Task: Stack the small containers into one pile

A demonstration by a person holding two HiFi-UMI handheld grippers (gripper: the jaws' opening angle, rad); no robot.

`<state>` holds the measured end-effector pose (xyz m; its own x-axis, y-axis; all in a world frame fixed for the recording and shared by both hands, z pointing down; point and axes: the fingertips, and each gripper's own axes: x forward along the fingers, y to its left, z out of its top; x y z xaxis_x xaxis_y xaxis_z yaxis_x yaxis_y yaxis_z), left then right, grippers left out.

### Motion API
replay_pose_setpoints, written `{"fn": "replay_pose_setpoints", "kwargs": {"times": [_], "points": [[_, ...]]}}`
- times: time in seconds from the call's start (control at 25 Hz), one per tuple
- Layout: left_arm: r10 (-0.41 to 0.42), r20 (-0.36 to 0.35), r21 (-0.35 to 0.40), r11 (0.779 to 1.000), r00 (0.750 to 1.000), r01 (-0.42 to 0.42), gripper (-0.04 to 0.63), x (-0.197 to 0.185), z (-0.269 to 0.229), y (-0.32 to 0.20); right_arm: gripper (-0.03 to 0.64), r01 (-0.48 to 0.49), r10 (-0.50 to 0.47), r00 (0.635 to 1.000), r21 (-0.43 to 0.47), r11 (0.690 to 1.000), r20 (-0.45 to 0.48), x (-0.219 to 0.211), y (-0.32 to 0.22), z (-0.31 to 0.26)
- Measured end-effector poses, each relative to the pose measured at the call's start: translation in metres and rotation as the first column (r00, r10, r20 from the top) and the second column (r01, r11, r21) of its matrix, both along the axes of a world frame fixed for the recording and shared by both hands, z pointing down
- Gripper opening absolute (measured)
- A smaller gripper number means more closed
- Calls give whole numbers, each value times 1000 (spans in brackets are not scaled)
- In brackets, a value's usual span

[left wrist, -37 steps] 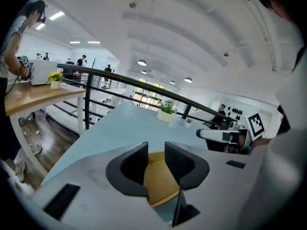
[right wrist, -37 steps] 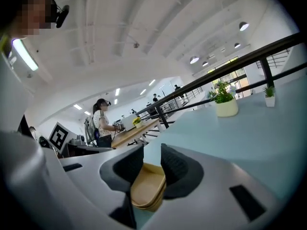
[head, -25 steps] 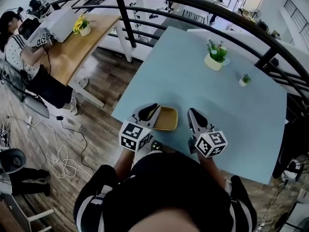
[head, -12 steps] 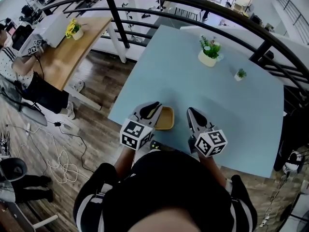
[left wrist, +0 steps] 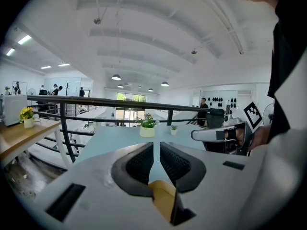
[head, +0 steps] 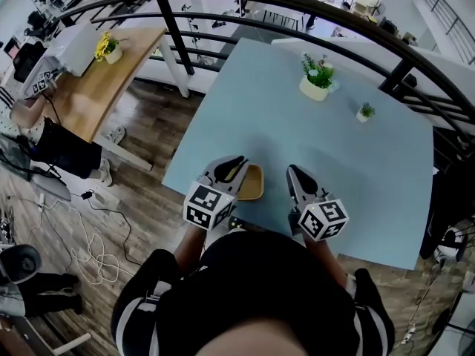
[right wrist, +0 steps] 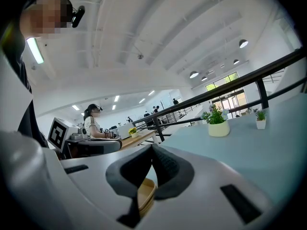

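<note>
Only the head view gives the layout: the tan container is at the near edge of the blue table. The left gripper is over its left rim, and the right gripper is just beside it on the right, with bare table between them. The left gripper view adds the close-up: pads nearly together with a thin slit, tan wall pinched low between them, so it's clamped on the container. In the right gripper view the jaws meet tip to tip and grip nothing. A tan rim shows through the gap under the pads and looks layered; can't tell how many are nested. The container's inside is plain tan. On the far side, well apart, a white pot holds a flowering plant and a small pot a green sprig.
</note>
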<state>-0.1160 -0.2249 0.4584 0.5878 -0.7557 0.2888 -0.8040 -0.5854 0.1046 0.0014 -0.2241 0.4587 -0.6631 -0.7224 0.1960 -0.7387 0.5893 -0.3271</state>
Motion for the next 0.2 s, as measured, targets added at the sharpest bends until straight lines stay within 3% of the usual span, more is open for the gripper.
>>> {"fn": "replay_pose_setpoints", "kwargs": {"times": [0.2], "points": [[4,4,4,1000,1000,-4,49,2,1,-3,8,-2,2,1000,1,1000,2,1,-2,1]]}}
